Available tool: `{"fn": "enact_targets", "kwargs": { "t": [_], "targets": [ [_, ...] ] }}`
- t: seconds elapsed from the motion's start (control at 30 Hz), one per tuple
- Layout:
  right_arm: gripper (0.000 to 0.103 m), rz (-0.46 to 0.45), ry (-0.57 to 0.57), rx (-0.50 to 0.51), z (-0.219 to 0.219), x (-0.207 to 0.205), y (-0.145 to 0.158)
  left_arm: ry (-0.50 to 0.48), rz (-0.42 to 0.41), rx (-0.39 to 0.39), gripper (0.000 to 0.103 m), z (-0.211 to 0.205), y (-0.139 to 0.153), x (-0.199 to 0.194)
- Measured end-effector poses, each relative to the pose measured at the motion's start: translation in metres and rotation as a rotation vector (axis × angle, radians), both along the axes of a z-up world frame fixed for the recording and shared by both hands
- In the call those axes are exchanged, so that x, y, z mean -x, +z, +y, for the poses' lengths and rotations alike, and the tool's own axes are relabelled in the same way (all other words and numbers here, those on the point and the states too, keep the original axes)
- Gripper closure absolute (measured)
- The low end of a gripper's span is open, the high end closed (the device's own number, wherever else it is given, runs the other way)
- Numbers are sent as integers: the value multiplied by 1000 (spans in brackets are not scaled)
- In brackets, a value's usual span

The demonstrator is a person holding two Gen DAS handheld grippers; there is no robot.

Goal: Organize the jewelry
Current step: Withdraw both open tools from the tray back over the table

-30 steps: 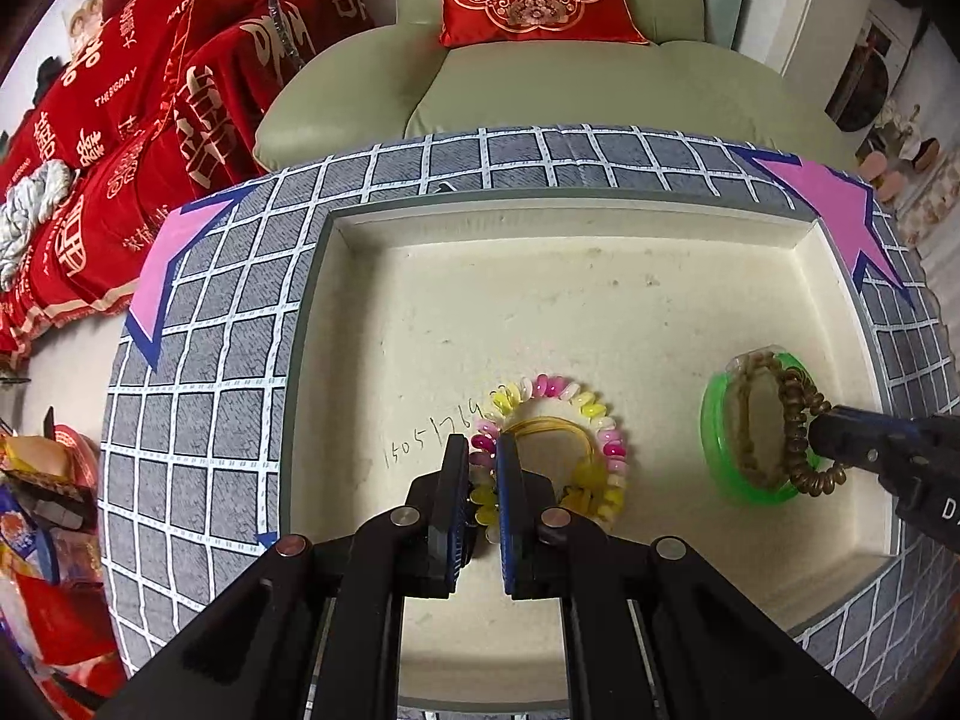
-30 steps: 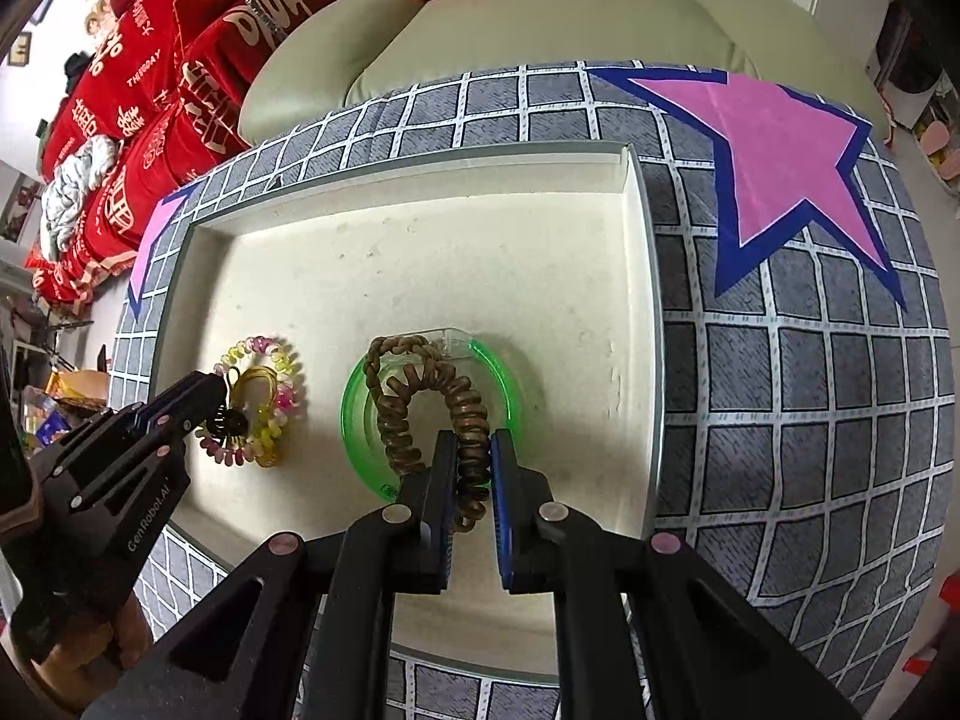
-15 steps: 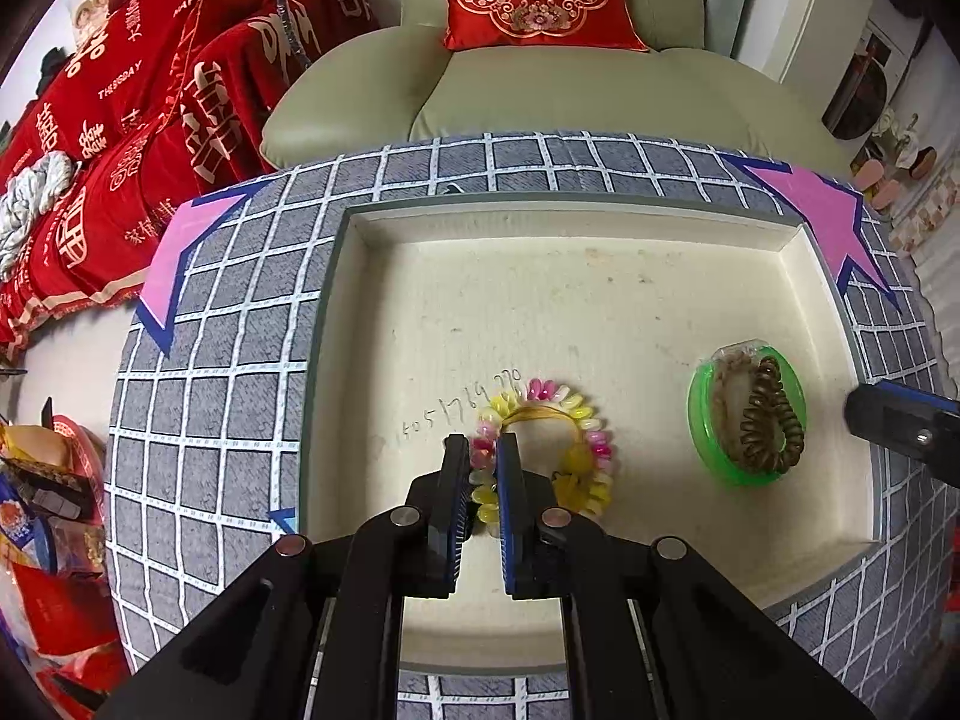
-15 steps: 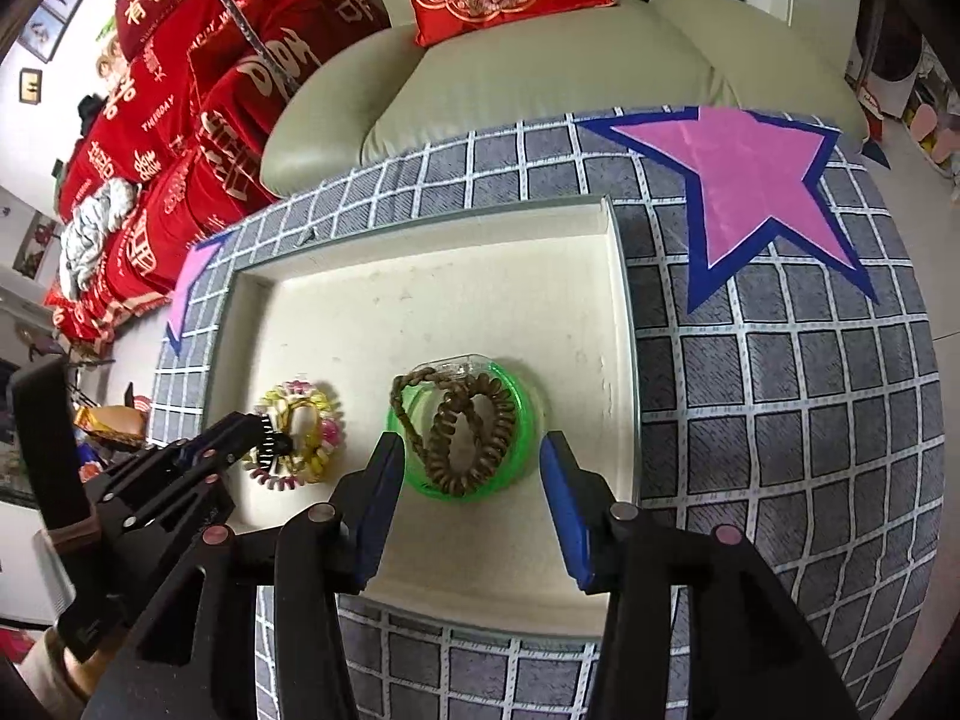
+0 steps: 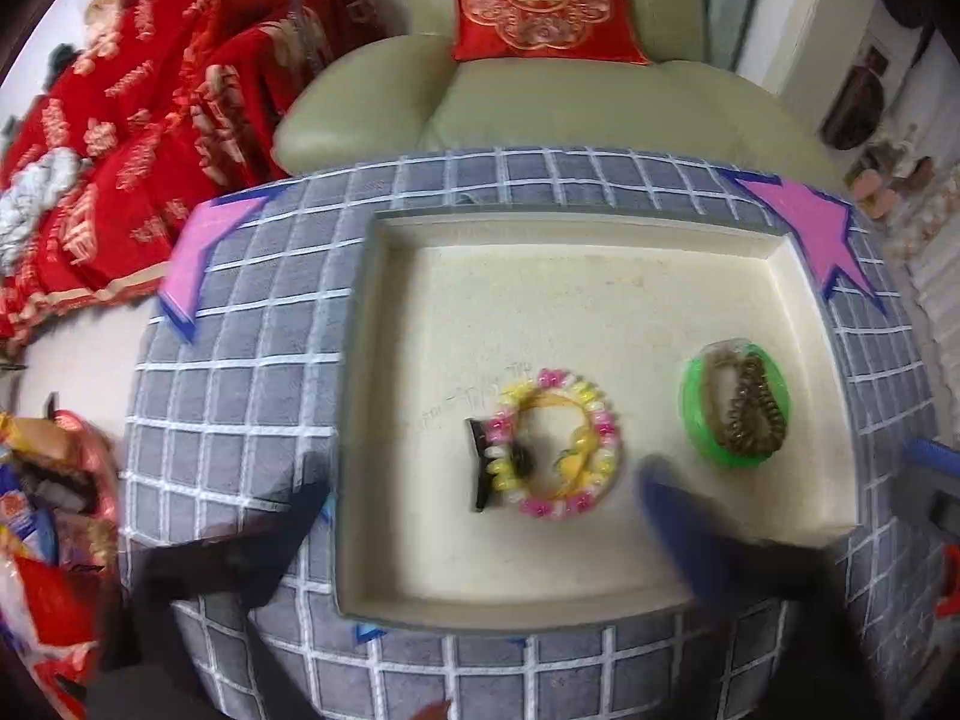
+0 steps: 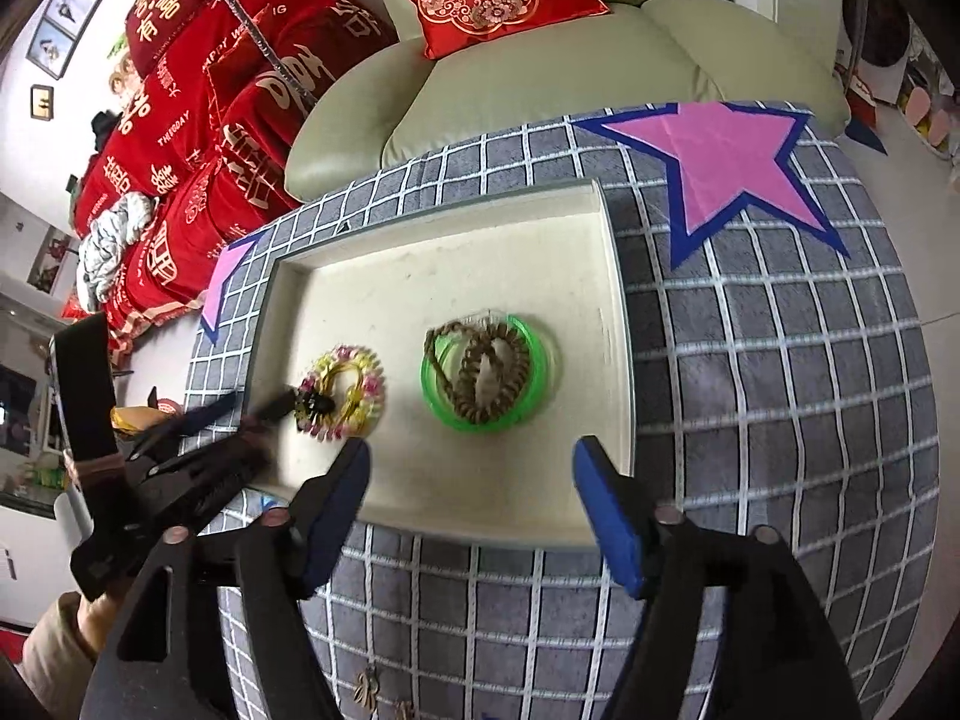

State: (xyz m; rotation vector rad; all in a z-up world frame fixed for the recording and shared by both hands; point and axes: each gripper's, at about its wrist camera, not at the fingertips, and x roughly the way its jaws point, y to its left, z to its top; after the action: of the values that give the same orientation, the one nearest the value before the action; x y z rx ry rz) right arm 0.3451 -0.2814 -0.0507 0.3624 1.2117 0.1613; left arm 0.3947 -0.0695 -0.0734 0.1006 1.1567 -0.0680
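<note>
A cream tray (image 5: 540,594) (image 6: 432,276) lies on a grey checked cloth. In it, a pink and yellow bead bracelet (image 5: 600,426) (image 6: 369,387) rings a yellow band, with a black clip (image 5: 480,468) (image 6: 312,402) on its near left side. To the right, a green bangle (image 5: 696,420) (image 6: 540,384) holds a brown bead bracelet (image 5: 747,414) (image 6: 480,378). My left gripper (image 5: 480,498) (image 6: 246,411) is blurred, its jaws opening wide above the bead bracelet without touching it. My right gripper (image 6: 474,480) hangs over the tray's near edge, jaws opening, nothing pressed between them.
Pink stars (image 6: 720,162) (image 5: 198,252) mark the cloth's corners. A green sofa (image 6: 540,78) with a red cushion (image 5: 540,0) stands behind, red blankets (image 6: 198,120) to the left. Snack bags (image 5: 42,516) lie lower left. A person's sleeve (image 6: 54,630) shows behind the left gripper.
Both grippers were shut, left on the bead bracelet, right on the brown beads. Both have let go, spread their jaws and drawn up and back from the tray.
</note>
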Motion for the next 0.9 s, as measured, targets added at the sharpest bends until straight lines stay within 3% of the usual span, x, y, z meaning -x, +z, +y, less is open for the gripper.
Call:
{"fn": "enact_targets", "kwargs": {
  "t": [0.3,0.67,0.9],
  "targets": [
    [19,55,-11,-40,-2,64,0,-18,-22,-1,0,11,16,46],
    [20,235,-56,-19,7,176,-39,-76,119,7,0,23,-9,155],
    [19,303,-63,-6,32,225,-63,-125,176,-8,0,24,-32,191]
  ]
}}
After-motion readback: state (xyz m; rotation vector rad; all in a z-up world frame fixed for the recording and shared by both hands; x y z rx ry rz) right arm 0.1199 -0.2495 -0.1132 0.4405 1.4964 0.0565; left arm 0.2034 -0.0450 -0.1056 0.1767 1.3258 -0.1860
